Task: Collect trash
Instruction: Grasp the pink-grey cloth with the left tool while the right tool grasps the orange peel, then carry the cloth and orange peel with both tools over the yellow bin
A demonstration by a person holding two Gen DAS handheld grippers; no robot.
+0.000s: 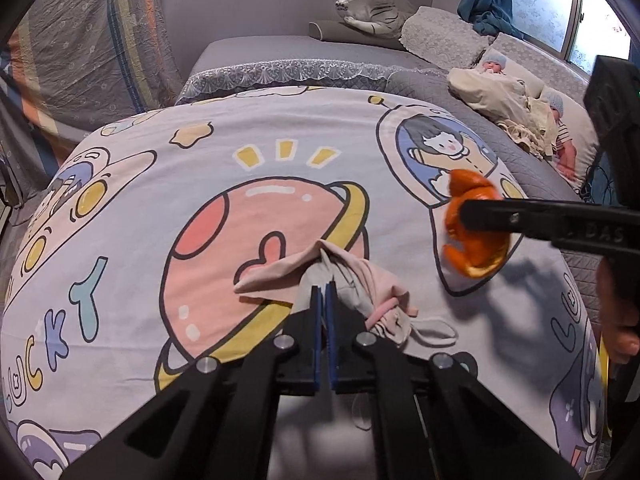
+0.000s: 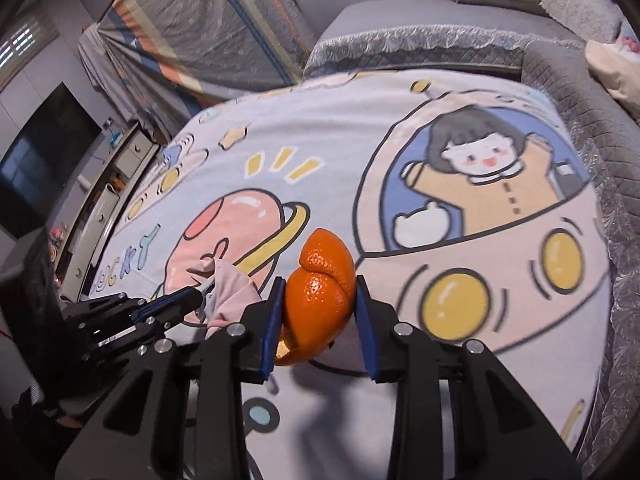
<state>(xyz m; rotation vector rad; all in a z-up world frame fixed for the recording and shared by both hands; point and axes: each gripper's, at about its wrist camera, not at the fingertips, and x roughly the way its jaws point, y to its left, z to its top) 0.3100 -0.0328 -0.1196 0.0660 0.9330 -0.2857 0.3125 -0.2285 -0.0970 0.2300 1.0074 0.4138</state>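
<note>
An orange peel [image 2: 320, 300] sits between the blue pads of my right gripper [image 2: 320, 312], which is shut on it. In the left wrist view the same orange peel [image 1: 474, 252] hangs a little above the bed in the right gripper [image 1: 464, 216], throwing a shadow on the cover. A crumpled pink face mask [image 1: 360, 280] with a white ear loop lies on the cartoon-print bed cover [image 1: 200, 160]. My left gripper [image 1: 324, 290] is shut on a fold of it. From the right wrist view, the left gripper [image 2: 200, 300] pinches the pink mask [image 2: 232, 292] just left of the peel.
A grey quilted blanket [image 2: 624, 220] borders the cover on the right. Two dolls [image 1: 494, 62] under a cream cloth, a plush tiger [image 1: 376, 8] and pillows lie at the bed's far side. A dark screen [image 2: 44, 160] and a low cabinet [image 2: 112, 184] stand to the left.
</note>
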